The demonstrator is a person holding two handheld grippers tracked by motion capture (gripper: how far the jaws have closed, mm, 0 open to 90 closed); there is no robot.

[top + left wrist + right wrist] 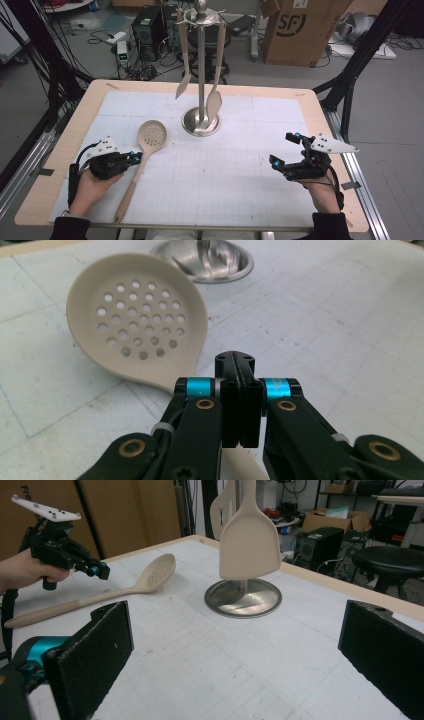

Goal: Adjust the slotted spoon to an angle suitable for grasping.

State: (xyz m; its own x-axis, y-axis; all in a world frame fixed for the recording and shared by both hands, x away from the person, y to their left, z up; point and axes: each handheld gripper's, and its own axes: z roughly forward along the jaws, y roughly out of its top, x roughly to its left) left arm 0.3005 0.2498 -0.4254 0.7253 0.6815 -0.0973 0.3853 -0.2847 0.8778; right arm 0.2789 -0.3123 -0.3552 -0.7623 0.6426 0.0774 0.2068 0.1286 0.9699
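On the desk (280, 100), the left hand-held gripper (134, 158) sits closed beside the slotted spoon (145, 150), while the right hand-held gripper (285, 150) gapes wide.

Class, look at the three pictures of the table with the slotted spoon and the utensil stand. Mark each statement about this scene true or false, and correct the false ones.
1. The slotted spoon lies flat on the table. True.
2. The right tongs are shut. False: they are wide open, holding nothing.
3. Two utensils hang from the stand. True.
4. The left tongs are open. False: they are shut, beside the spoon's handle.
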